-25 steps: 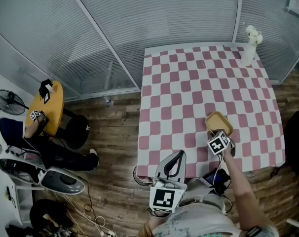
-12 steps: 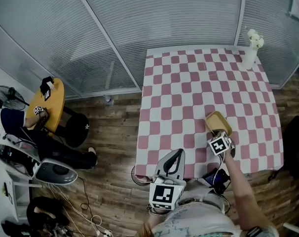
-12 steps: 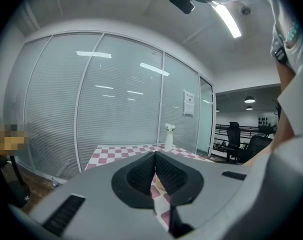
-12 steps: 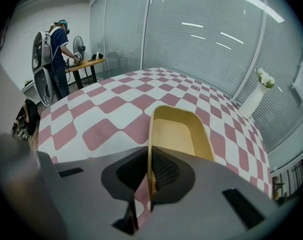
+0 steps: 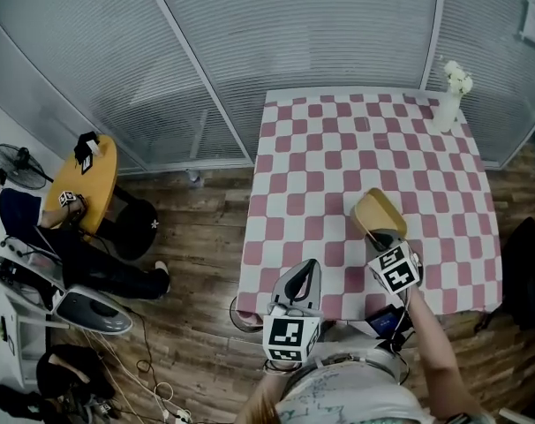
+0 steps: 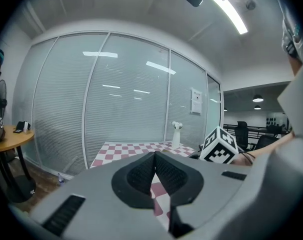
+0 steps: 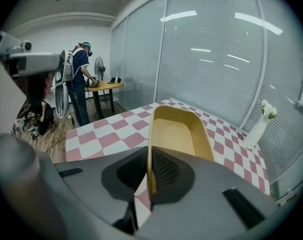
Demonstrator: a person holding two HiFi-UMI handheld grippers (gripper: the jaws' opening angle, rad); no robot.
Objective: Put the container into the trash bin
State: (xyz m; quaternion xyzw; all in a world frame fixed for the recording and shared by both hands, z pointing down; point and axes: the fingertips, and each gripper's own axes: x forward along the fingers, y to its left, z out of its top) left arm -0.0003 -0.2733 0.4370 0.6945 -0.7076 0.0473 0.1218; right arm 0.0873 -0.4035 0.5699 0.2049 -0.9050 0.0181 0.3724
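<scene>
container (image 7: 179, 134) is clamped by its rim in the right hand-held gripper (image 7: 148, 176).

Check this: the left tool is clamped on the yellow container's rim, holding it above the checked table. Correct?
No, the right tool is clamped on the yellow container's rim, holding it above the checked table; the right gripper view shows it.
</scene>
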